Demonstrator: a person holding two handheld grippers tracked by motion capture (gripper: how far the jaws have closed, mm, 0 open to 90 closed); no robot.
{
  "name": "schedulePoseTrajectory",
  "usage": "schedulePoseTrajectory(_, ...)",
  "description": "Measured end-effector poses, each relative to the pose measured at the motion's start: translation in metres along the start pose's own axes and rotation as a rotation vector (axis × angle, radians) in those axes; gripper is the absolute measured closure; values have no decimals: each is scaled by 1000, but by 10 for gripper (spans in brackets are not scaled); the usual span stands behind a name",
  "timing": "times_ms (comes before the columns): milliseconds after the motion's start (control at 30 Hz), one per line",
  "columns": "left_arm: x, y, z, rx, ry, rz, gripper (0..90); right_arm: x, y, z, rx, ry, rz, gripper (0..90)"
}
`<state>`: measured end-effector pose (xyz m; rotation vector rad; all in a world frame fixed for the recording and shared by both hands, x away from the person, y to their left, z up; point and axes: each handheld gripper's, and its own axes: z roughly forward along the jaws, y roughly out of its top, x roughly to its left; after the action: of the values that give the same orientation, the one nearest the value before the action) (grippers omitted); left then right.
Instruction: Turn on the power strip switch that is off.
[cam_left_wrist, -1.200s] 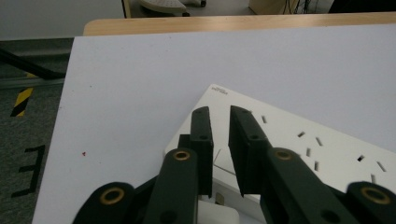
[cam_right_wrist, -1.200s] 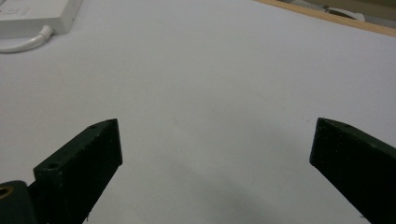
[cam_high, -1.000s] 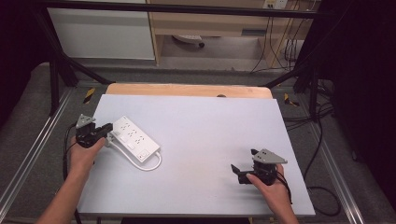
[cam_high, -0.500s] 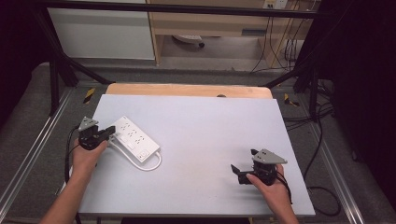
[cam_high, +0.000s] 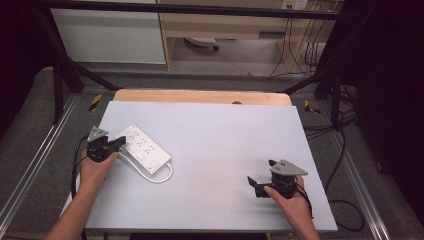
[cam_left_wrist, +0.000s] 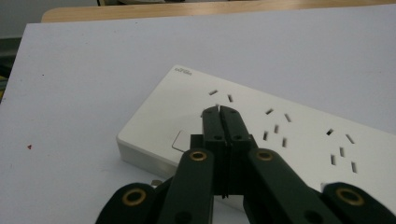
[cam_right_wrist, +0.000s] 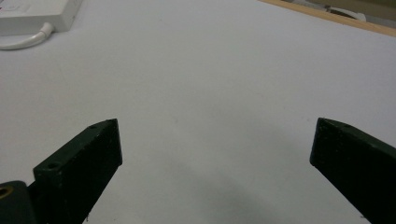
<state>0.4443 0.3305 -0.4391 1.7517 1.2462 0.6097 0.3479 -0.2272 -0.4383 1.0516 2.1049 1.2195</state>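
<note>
A white power strip (cam_high: 145, 149) lies flat at the left of the grey table, its several sockets (cam_left_wrist: 280, 135) facing up. My left gripper (cam_high: 119, 143) is at the strip's left end. Its jaws are shut with nothing between them, and the tips (cam_left_wrist: 219, 110) sit over the strip's top face next to the first socket. Whether they touch it I cannot tell. My right gripper (cam_high: 254, 181) rests low over bare table at the near right, far from the strip. It stands wide open (cam_right_wrist: 217, 135) and holds nothing.
The strip's white cable (cam_high: 161, 176) loops off its near end, and shows again as the cable (cam_right_wrist: 23, 42) at the top left of the right gripper view. A wooden edge (cam_high: 200, 96) runs along the table's far side. Black frame posts and floor cables surround the table.
My left hand and gripper have crept slightly toward the near edge along the strip's end. The strip and the right gripper have not moved.
</note>
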Motion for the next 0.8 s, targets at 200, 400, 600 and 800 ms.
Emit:
schedulePoseTrajectory(200,-1,-2,1,5,4,11,900,0,0,0,0,1,3,27)
schedulePoseTrajectory(400,0,-3,2,4,7,11,900,0,0,0,2,1,2,27)
schedulePoseTrajectory(600,-1,-5,4,2,6,13,900,0,0,0,4,2,2,27)
schedulePoseTrajectory(800,-1,-6,5,7,8,14,900,-1,0,-1,4,2,2,27)
